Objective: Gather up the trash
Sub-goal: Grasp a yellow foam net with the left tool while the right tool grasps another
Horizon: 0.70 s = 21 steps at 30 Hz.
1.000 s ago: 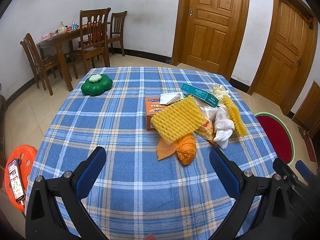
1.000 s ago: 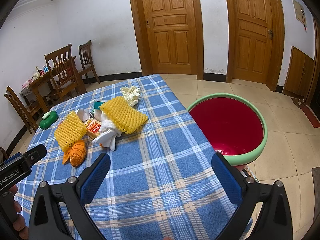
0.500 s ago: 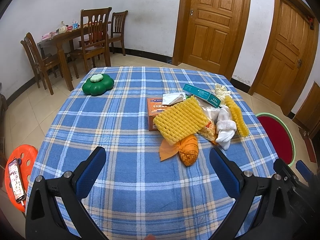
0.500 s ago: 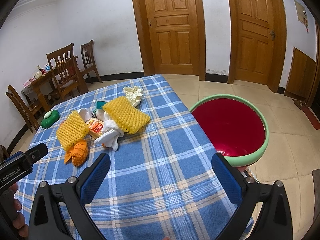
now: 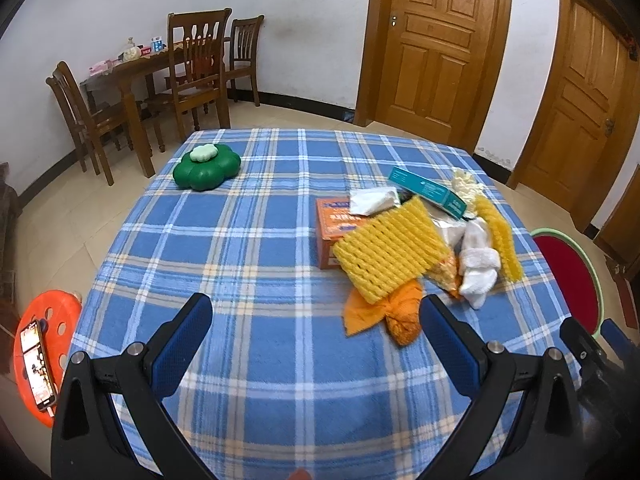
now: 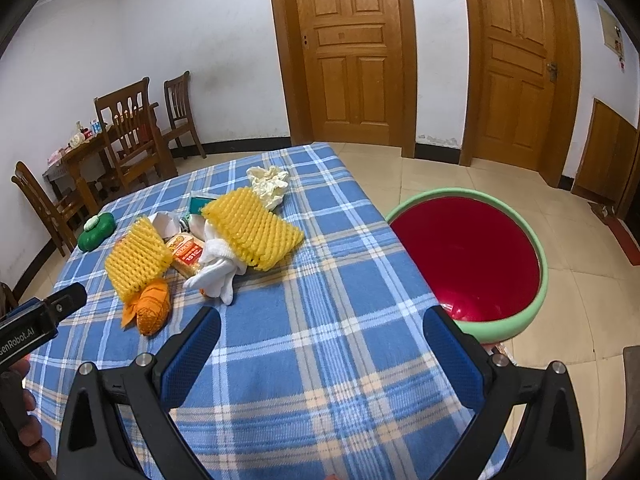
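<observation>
— What does the left wrist view show?

— The left gripper (image 5: pixel 316 322) hangs over the blue plaid tablecloth (image 5: pixel 248 240) with its blue-padded jaws spread wide and nothing between them. The trash pile lies at about two o'clock from it: a yellow foam net (image 5: pixel 390 256) leans on an orange box (image 5: pixel 334 224), with an orange mesh bundle (image 5: pixel 402 314) just beside the right finger. White cloth (image 5: pixel 478 266), a second yellow net (image 5: pixel 498 240), a teal carton (image 5: pixel 428 190) and a crumpled white paper (image 5: pixel 374 200) crowd behind. A green flower-shaped container (image 5: pixel 206 168) sits well apart at eleven o'clock. An orange stool (image 5: pixel 46 320) with a phone (image 5: pixel 38 364) on it stands at nine o'clock, off the table.

— And the right wrist view?

— The right gripper (image 6: pixel 320 340) is also released, jaws wide apart, empty, above the tablecloth (image 6: pixel 340 344). The trash sits at eleven o'clock: two yellow nets (image 6: pixel 256 232) (image 6: pixel 136 258), the white cloth (image 6: pixel 218 268), a snack packet (image 6: pixel 188 254), the orange bundle (image 6: pixel 154 306) and a pale crumpled wrapper (image 6: pixel 270 184) farthest back. A red basin with a green rim (image 6: pixel 466 264) stands at two o'clock, beside the table's edge. The left gripper's body (image 6: pixel 38 322) shows at nine o'clock, a hand (image 6: pixel 24 412) below it.
</observation>
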{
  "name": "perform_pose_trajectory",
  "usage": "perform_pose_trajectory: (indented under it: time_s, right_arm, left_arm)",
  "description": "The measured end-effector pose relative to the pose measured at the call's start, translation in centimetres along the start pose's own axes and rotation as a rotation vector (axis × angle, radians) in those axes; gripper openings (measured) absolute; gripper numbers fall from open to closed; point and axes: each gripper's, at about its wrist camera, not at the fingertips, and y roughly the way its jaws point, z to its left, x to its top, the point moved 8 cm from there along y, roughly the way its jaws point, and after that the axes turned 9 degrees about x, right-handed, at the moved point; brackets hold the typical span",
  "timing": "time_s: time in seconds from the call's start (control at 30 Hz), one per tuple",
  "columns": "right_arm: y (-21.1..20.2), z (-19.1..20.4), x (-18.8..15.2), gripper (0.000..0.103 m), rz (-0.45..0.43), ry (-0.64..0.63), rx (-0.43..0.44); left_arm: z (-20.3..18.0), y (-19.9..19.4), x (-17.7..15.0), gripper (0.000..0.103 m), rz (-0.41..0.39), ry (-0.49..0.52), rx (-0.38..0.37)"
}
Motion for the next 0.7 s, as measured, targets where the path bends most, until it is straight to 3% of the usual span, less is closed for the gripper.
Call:
perform_pose_trajectory:
  time_s: [0.3,0.7]
  right_arm:
    - [2.4,0.2,2.1,0.103,0.026,-0.01,0.034]
    - [6.4,1.0,4.6,0.1,0.051,-0.045,0.093]
  left_arm:
    - [1.6,2.5,1.7,0.102,0.019,-0.022,0.024]
    - [-1.1,5.5,1.4,0.102,0.091,-0.029,-0.039]
